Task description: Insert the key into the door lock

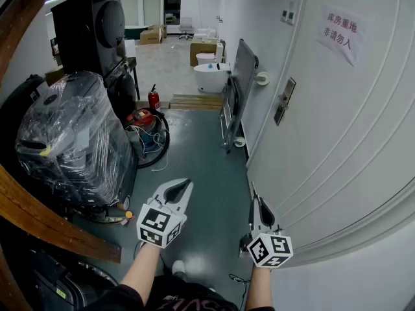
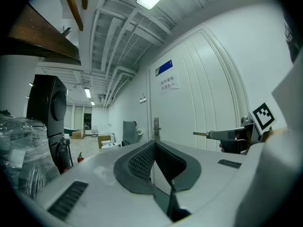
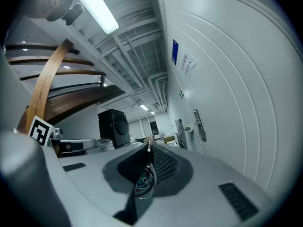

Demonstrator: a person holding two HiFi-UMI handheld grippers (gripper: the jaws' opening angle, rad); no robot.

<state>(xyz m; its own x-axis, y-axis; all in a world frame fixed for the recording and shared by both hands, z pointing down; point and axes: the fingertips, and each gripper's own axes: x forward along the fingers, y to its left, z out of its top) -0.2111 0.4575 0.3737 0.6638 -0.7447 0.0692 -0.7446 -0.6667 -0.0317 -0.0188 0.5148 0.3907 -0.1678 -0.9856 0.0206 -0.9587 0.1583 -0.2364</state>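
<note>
Right gripper view: right gripper (image 3: 150,144) jaws pinch a slim brassy key (image 3: 148,147); left gripper (image 2: 154,144) jaws meet, empty.

Slim brass key (image 3: 149,143) clamped edge-on in right gripper (image 1: 256,203), silver door lock (image 1: 284,101) well apart ahead.
</note>
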